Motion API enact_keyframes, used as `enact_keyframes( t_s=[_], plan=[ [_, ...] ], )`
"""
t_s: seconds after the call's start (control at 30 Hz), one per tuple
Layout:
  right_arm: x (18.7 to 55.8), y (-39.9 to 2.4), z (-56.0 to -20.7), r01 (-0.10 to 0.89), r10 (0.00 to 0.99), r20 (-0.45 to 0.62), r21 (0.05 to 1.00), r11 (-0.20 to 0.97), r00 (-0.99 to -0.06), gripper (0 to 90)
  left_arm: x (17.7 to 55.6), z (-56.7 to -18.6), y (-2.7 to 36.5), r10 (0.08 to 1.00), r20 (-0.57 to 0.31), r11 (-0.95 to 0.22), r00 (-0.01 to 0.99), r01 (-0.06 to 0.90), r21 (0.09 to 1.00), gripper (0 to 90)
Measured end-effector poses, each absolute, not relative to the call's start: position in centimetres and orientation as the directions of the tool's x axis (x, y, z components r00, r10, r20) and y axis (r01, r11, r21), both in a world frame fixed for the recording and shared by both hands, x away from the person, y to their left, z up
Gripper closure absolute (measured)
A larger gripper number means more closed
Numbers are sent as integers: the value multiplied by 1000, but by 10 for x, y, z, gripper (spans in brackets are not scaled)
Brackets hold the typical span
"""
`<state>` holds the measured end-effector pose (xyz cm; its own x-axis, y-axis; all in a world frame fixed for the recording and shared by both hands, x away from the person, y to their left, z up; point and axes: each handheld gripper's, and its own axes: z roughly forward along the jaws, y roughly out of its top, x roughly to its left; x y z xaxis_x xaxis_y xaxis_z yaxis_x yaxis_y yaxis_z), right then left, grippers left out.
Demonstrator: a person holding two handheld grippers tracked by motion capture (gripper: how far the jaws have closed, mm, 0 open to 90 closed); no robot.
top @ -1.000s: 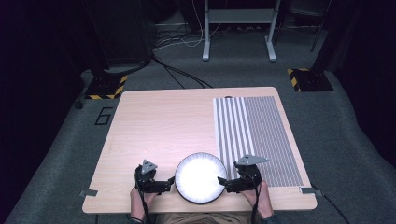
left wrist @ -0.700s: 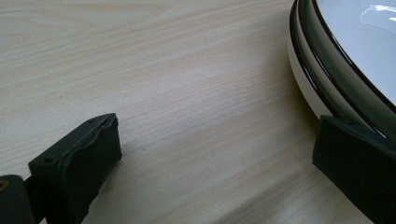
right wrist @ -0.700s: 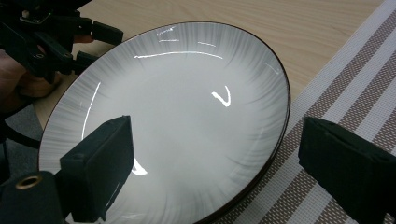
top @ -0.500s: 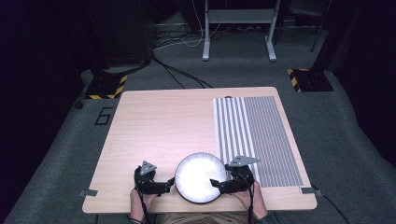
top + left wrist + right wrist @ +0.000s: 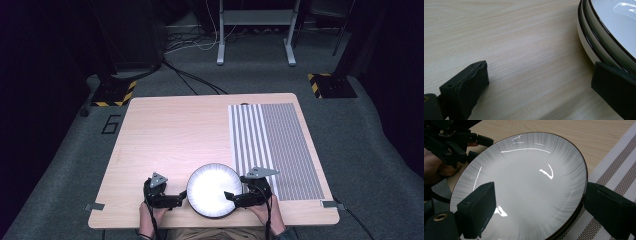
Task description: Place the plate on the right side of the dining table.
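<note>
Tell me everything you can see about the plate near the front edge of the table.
The plate is round, glossy white with faint grey streaks toward a thin dark rim. In the left gripper view its edge looks doubled, so it may be two stacked plates. It lies flat on the wooden table, beside the striped placemat. The right gripper straddles its rim, one jaw over the surface; the left gripper sits at its opposite edge.

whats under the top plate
A second plate of the same kind lies directly under the top plate, its rim showing at the edge; the wooden table carries both. Anything beneath the stack is covered.
</note>
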<state>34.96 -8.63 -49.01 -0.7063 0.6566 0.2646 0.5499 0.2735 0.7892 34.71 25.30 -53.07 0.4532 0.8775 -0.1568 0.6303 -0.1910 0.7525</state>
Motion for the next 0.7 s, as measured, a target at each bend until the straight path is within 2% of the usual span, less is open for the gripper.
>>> enact_keyframes(
  t_s=[0.7],
  plan=[
    [349, -82, -492, 553, 668, 260, 788, 271, -697, 109, 345, -530, 255, 865, -172, -194, 471, 631, 752, 13]
  ],
)
